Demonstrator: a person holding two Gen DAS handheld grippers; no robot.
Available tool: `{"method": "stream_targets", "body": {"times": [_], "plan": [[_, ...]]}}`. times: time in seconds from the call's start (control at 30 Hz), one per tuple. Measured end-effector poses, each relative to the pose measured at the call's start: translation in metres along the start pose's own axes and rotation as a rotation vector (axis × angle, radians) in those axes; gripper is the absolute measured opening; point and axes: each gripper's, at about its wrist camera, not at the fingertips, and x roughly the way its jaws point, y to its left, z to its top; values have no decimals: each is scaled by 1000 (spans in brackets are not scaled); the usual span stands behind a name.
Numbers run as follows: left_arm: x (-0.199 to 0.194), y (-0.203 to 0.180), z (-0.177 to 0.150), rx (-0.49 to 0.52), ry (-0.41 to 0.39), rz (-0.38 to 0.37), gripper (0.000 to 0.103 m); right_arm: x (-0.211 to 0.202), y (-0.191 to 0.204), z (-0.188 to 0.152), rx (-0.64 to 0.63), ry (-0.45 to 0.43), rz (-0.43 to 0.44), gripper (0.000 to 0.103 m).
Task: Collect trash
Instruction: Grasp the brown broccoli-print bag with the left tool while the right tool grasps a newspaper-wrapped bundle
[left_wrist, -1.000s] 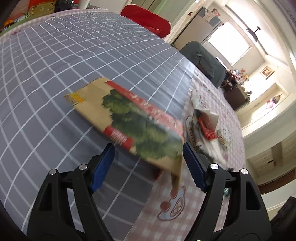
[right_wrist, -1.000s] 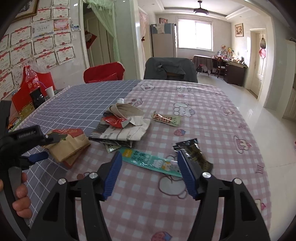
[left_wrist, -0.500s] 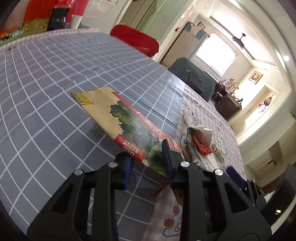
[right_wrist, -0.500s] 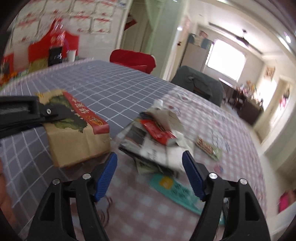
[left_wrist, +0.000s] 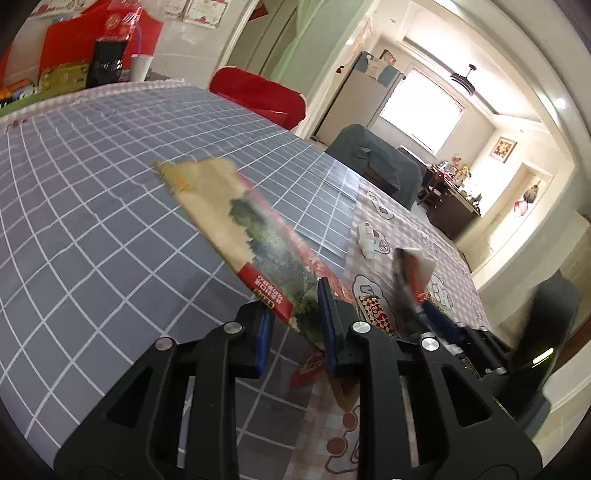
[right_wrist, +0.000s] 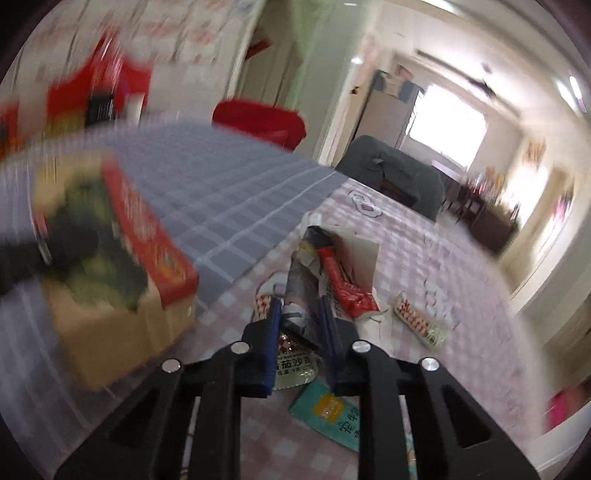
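Observation:
A brown paper bag (left_wrist: 236, 218) printed with green trees and a red band hangs tilted above the grey checked tablecloth (left_wrist: 92, 229). My left gripper (left_wrist: 295, 325) is closing, its blue pads pressed on the bag's near edge. In the right wrist view the bag (right_wrist: 110, 254) is blurred at the left. My right gripper (right_wrist: 299, 325) is closing too, pinching a crumpled bundle of newspaper and wrappers (right_wrist: 301, 280) with a red wrapper (right_wrist: 347, 291) in it. A clear sauce packet (right_wrist: 295, 369) and a teal wrapper (right_wrist: 332, 417) lie under that gripper.
A red-and-white checked packet (right_wrist: 419, 321) lies on the pink checked cloth to the right of the bundle. A red chair (left_wrist: 258, 92) and a grey chair (left_wrist: 376, 166) stand at the table's far side. Red boxes and a white cup (left_wrist: 140, 68) sit at the back left.
My left gripper closed on the bag's edge and tilted the bag up. My right gripper swung left from the teal wrapper to the pile and closed on the bundle.

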Motion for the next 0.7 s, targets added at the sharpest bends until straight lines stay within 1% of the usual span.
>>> {"method": "stream_targets", "body": {"times": [0.1, 0.13, 0.23, 0.33, 0.37, 0.47, 0.53, 0.57, 0.6, 0.63, 0.67, 0.7], "plan": [[-2, -5, -1, 25, -9, -12, 21, -18, -49, 1, 276, -51, 138, 16], [-3, -7, -1, 36, -13, -19, 19, -23, -61, 1, 340, -68, 177, 15], [-7, -15, 0, 69, -27, -43, 14, -43, -107, -7, 590, -146, 349, 12], [-14, -27, 1, 102, -39, -55, 9, -54, -130, -16, 721, -186, 443, 11], [-17, -32, 0, 116, -45, -51, 7, -57, -136, -19, 750, -191, 458, 10], [-24, -45, -3, 142, -43, -47, 7, -62, -144, -26, 778, -178, 474, 10], [-27, -52, -6, 146, -19, -63, 7, -63, -142, -31, 759, -135, 452, 10], [-27, -54, -7, 155, -12, -57, 7, -67, -142, -33, 748, -128, 439, 10], [-27, -56, -10, 170, 1, -46, 7, -69, -136, -36, 725, -106, 432, 11], [-26, -59, -14, 181, 21, -40, 7, -69, -131, -37, 703, -73, 424, 13], [-26, -61, -16, 187, 34, -41, 7, -69, -126, -39, 684, -48, 404, 13], [-26, -62, -17, 192, 39, -42, 7, -72, -121, -42, 670, -42, 398, 13]]}}
